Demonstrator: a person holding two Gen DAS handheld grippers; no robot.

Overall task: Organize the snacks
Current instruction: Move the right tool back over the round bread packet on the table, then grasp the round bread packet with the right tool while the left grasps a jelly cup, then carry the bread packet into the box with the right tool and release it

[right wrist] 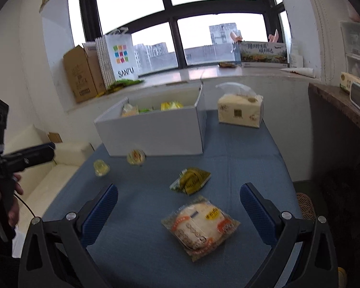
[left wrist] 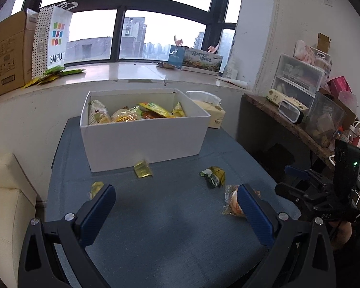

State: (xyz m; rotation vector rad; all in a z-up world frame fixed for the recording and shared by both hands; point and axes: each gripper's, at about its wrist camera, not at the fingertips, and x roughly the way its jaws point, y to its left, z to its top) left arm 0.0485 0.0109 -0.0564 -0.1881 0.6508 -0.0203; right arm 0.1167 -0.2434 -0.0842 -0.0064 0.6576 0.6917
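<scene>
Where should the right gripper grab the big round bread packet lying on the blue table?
Probably across the middle of the bread packet, coming straight down from above. It lies flat on the table right between the open right gripper fingers, and its puffy center gives more to squeeze than the thin crimped edges.

On the table point(right wrist: 247, 168): box point(right wrist: 156, 134) at the back, snacks point(left wrist: 141, 114) inside. Tissue pack point(right wrist: 240, 111) right of the box. Before the box, two jelly cups point(right wrist: 101, 167) point(right wrist: 136, 157). Nearer, toward the right, a crumpled packet point(right wrist: 190, 180); nearest, a bread pack point(right wrist: 200, 225).
</scene>
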